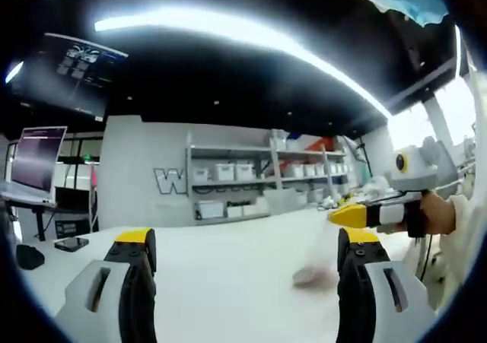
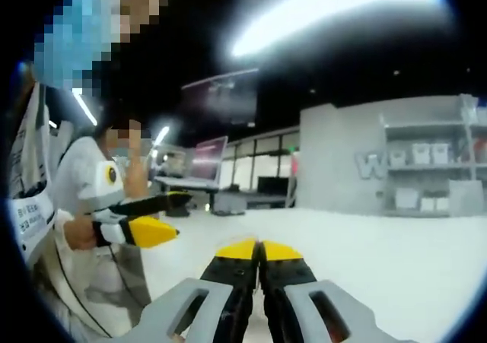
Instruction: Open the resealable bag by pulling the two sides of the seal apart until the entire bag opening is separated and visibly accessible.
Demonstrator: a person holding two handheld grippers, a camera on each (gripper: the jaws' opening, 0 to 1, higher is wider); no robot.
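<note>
My left gripper (image 1: 243, 271) gapes, my right gripper (image 2: 259, 263) is pinched shut on nothing visible; the blurred resealable bag (image 1: 316, 271), lower right, awaits gripping.

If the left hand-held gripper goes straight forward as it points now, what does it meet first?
Probably nothing soon: between its open jaws lies bare white table. The blurred bag sits off to the right; depth is unclear.

Left gripper (image 1: 247, 255): jaws spread wide apart, nothing between the yellow tips. Right gripper (image 2: 259, 250): jaws pressed together, tips touching; whether anything is pinched between them cannot be told. In the left gripper view the right gripper enters from the right, held by a hand (image 1: 435, 212).
</note>
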